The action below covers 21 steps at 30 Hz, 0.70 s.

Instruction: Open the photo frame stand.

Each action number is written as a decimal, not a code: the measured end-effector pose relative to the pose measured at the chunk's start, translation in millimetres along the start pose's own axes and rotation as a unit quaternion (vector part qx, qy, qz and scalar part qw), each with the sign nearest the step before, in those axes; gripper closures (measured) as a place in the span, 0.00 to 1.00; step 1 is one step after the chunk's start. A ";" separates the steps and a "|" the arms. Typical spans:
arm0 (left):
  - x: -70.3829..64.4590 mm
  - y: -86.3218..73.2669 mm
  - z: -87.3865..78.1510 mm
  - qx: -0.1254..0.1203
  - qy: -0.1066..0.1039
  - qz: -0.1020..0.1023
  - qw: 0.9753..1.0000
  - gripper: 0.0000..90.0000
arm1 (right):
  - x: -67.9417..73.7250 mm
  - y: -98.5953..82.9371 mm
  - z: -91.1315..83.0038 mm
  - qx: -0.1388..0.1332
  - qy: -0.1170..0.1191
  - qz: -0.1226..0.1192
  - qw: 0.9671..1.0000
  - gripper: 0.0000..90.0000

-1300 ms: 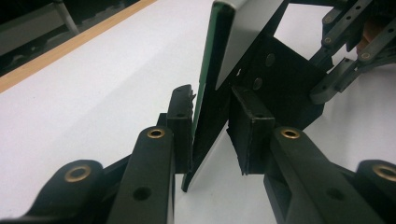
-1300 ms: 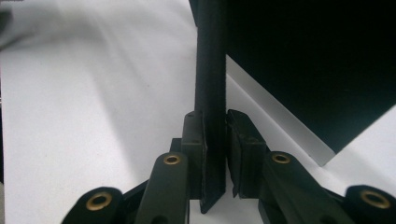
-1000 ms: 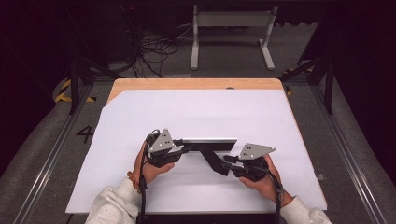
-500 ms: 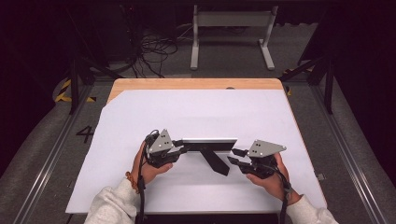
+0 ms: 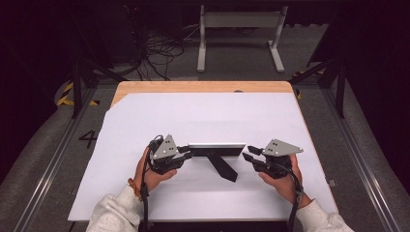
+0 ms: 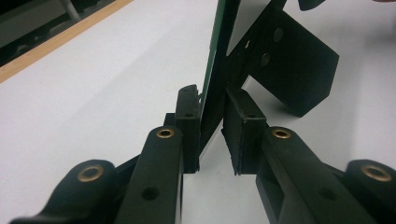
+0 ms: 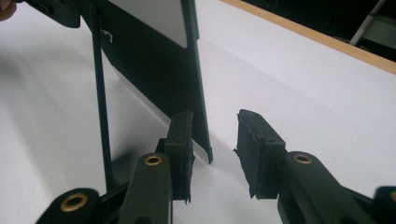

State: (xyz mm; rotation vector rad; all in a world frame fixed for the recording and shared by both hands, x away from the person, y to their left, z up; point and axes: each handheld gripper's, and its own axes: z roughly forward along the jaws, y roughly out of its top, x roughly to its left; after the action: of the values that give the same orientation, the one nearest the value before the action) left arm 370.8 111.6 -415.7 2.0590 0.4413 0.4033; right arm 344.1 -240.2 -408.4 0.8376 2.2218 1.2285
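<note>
The picture frame [image 5: 216, 150], the one object on the table, stands on its long edge near the middle of the white sheet [image 5: 203, 121], between the two grippers. The left gripper [image 5: 185, 153] is clamped on the frame's left end: in the left gripper view its two black pads [image 6: 189, 122] press either side of the thin edge [image 6: 215, 65], where a green rim shows. The right gripper [image 5: 249, 154] sits just beside the frame's right end with its jaws apart; in the right gripper view the frame's corner [image 7: 201, 116] stands in the gap, close against the left pad [image 7: 181, 140], though whether it touches is hard to tell. One black stand leg [image 5: 222, 167] slants out from the frame's back toward the person. Two hands hold the grippers, the left hand [image 5: 150, 175] and the right hand [image 5: 284, 182], with pale sleeves cut off at the bottom edge. The frame's front is hidden from every view. Beyond the sheet, a strip of wooden tabletop [image 5: 203, 87] shows along the far edge, then a tangle of cables [image 5: 159, 50] and one white stand [image 5: 240, 34] on the dim floor.
</note>
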 end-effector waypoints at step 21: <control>-1.7 0.8 -0.7 0.005 -0.005 0.000 1.000 0.86 | 5.8 4.7 9.6 -0.007 0.004 -0.017 1.000 0.90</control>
State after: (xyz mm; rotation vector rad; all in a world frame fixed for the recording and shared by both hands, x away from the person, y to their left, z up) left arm 369.0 111.0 -414.8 2.0693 0.4388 0.3920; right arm 347.6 -228.6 -409.7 0.7859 2.2224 1.2328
